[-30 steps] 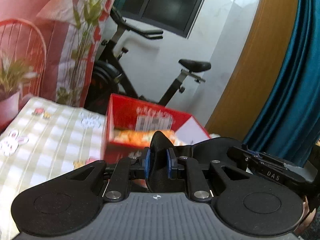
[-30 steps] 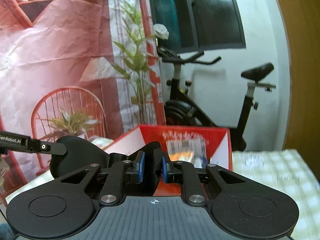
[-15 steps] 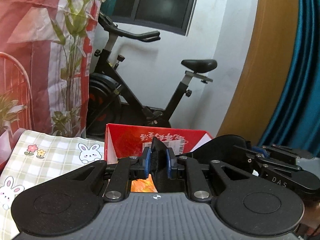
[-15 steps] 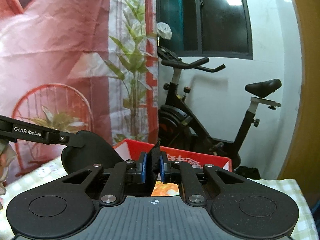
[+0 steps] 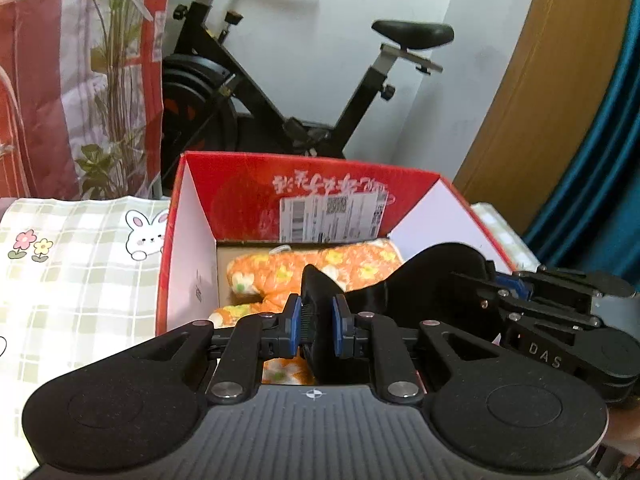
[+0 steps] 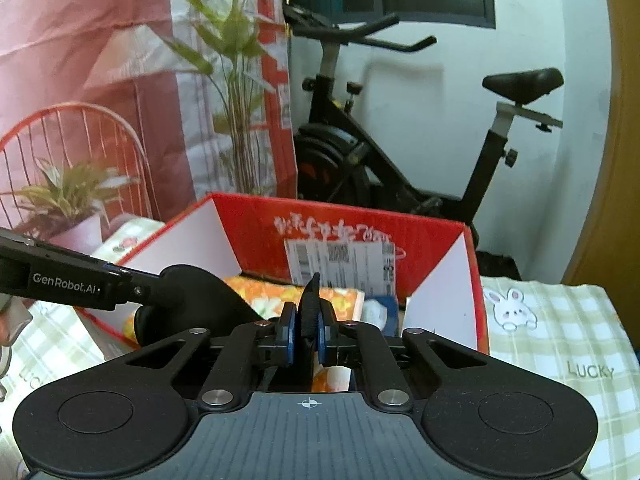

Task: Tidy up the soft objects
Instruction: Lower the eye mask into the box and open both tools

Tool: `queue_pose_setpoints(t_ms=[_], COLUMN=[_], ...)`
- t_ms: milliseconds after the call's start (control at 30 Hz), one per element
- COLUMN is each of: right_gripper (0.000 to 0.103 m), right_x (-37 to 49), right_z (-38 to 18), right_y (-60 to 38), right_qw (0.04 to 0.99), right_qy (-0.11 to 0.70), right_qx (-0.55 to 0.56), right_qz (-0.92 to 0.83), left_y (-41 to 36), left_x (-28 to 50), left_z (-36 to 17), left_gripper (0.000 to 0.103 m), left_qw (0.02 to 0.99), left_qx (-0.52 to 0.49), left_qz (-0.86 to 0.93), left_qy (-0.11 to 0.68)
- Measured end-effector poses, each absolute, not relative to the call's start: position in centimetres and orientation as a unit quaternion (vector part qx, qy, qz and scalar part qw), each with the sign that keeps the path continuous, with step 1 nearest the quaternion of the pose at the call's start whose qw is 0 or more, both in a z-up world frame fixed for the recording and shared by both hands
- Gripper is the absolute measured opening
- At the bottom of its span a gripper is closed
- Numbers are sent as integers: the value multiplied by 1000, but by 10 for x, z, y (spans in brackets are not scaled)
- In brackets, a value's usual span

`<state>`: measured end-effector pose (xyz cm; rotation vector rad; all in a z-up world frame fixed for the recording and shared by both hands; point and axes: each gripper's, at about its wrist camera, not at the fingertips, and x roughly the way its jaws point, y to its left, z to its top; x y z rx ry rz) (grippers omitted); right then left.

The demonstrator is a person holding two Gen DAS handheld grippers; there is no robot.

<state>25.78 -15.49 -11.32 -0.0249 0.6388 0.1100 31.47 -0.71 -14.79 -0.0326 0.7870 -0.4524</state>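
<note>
Left wrist: left gripper (image 5: pixel 319 280) and right gripper (image 6: pixel 310 292) closed, empty; toy (image 5: pixel 316 264) in box (image 5: pixel 188 240). Step: between items; next, fetch another.

orange floral plush (image 5: pixel 320 268) inside red box (image 5: pixel 248 196)

Home room, exercise bike (image 6: pixel 404 136), curtain (image 5: pixel 592 128)

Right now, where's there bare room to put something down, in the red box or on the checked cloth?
Bare checked cloth lies left of the red box, and more to the box's right in the right wrist view. Inside, the orange flowered cushion covers most of the floor; only a thin strip along the back wall shows. Both hand-held grippers crowd the box's near edge.
</note>
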Motion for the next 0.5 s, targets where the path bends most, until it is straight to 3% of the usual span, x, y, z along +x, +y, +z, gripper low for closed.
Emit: queue_pose_setpoints(t_ms=[233,300,333,367,433,500], right_gripper=[14,25,30,34,55,58], right_x=[255,252,250,248,242,234], right_z=[-118,-117,-116,-115,-113,-111], right_y=[-164,-167,-168,-169,-171,-171], right_qw=[949,951,952,954,956,960], right_qy=[314,308,304,300,290,278], right_qx=[-18,-26,-28,-30,-37,-41], right_qz=[30,18,11,6,-4,-11], left_y=[-10,-9,-8,-7,-4,0], left_x=[315,313,311,307,301,296], left_z=[-147,-143,-141,-139,-133,-128], left_gripper=[22,40,57,67,70,70], left_qw=[902,906,909,913,920,922], left_qx=[6,10,13,15,16,15], left_qz=[-215,-212,-209,-204,-200,-201], left_qy=[373,366,360,352,337,332])
